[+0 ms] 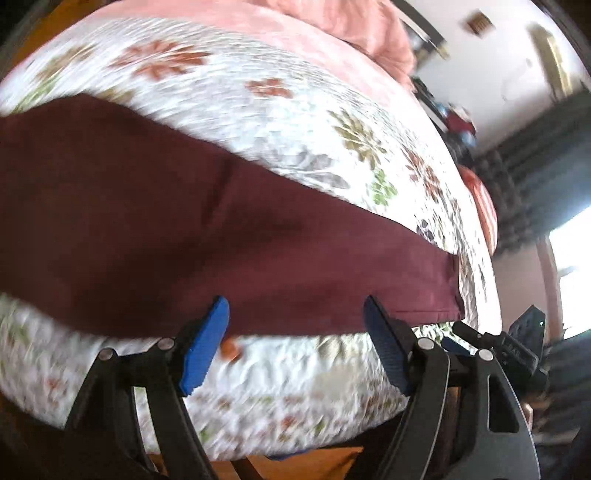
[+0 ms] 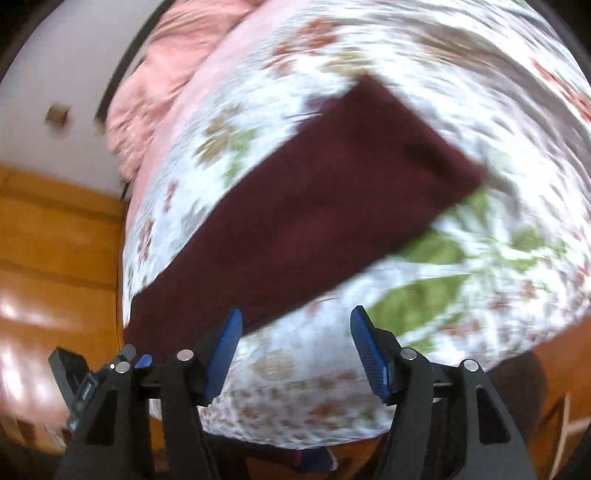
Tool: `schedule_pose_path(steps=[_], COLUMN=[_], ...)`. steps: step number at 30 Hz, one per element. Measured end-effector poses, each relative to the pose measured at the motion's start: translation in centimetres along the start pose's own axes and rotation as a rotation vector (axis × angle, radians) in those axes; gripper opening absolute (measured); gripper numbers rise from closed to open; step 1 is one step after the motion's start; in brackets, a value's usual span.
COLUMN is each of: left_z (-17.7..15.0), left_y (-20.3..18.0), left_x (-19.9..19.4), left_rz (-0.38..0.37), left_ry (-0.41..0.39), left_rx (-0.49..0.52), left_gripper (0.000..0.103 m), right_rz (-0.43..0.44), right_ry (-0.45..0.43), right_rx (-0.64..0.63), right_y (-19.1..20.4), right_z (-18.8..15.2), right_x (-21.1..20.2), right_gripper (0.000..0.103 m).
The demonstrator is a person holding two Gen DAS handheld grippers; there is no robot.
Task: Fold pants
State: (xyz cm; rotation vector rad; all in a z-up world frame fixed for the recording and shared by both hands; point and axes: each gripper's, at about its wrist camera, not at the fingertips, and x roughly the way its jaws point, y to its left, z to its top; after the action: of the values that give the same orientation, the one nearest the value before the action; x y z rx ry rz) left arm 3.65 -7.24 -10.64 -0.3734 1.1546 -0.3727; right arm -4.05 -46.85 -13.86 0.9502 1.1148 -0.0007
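Note:
Dark maroon pants (image 1: 207, 236) lie flat as a long folded band across a floral bedspread (image 1: 258, 122). My left gripper (image 1: 295, 314) hovers open above the band's near edge, blue pads apart, nothing between them. In the right wrist view the same pants (image 2: 314, 206) run diagonally from lower left to upper right. My right gripper (image 2: 295, 325) is open over the near edge of the pants and the bedspread (image 2: 461, 277), holding nothing. The other gripper (image 2: 88, 384) shows at the lower left of that view. Both pictures are blurred.
A pink blanket (image 1: 332, 22) is bunched at the far side of the bed. An orange-striped cushion (image 1: 480, 203) lies at the bed's right edge. Orange wooden floor (image 2: 55, 258) borders the bed. A white wall (image 1: 498, 55) and dark curtain (image 1: 546, 155) stand beyond.

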Motion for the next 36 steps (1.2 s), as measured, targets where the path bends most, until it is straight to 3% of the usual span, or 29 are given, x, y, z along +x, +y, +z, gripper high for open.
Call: schedule_pose_path(steps=[3, 6, 12, 14, 15, 16, 19, 23, 26, 29, 31, 34, 36], left_z=[0.4, 0.4, -0.3, -0.3, -0.3, -0.3, 0.2, 1.0, 1.0, 0.2, -0.8, -1.6, -1.0], left_y=[-1.3, -1.5, -2.0, -2.5, -2.8, -3.3, -3.9, -5.1, -5.7, -4.9, -4.0, -5.1, -4.9], left_x=[2.9, 6.6, 5.9, 5.4, 5.5, 5.8, 6.5, 4.4, 3.5, 6.0, 8.5, 8.0, 7.1], left_rz=[0.025, 0.084, 0.097, 0.087, 0.097, 0.109, 0.118, 0.1, 0.13, 0.183, 0.215, 0.248, 0.212], left_ry=[0.031, 0.133, 0.086, 0.076, 0.074, 0.077, 0.087, -0.012, -0.079, 0.0, 0.08, 0.044, 0.032], left_rx=[0.052, 0.059, 0.077, 0.081, 0.095, 0.11, 0.098, 0.12, 0.166, 0.176, 0.204, 0.316, 0.268], left_gripper=[0.074, 0.074, 0.074, 0.075, 0.076, 0.076, 0.076, 0.076, 0.081, 0.081, 0.081, 0.082, 0.082], right_rz=[0.019, 0.059, 0.069, 0.064, 0.04, 0.04, 0.136, 0.183, 0.145, 0.013, -0.073, 0.005, 0.021], right_ry=[-0.041, -0.066, -0.105, -0.126, -0.14, -0.145, -0.163, -0.254, -0.298, -0.283, -0.202, -0.199, -0.196], right_rx=[0.061, 0.106, 0.076, 0.051, 0.037, 0.036, 0.029, -0.098, -0.123, -0.048, 0.029, 0.075, 0.061], right_y=[-2.4, -4.0, -3.9, -3.5, -3.4, -3.3, -3.0, 0.1, 0.2, -3.4, -6.7, -8.8, -8.4], right_z=[1.1, 2.3, 4.5, 4.8, 5.0, 5.0, 5.6, 6.7, 6.7, 6.8, 6.8, 6.2, 6.4], right_x=[-0.3, 0.1, 1.7, 2.0, 2.1, 2.3, 0.7, -4.4, -6.9, -5.8, -3.1, -2.0, -2.5], right_gripper=[0.061, 0.061, 0.063, 0.051, 0.031, 0.022, 0.016, 0.015, 0.015, 0.015, 0.015, 0.016, 0.023])
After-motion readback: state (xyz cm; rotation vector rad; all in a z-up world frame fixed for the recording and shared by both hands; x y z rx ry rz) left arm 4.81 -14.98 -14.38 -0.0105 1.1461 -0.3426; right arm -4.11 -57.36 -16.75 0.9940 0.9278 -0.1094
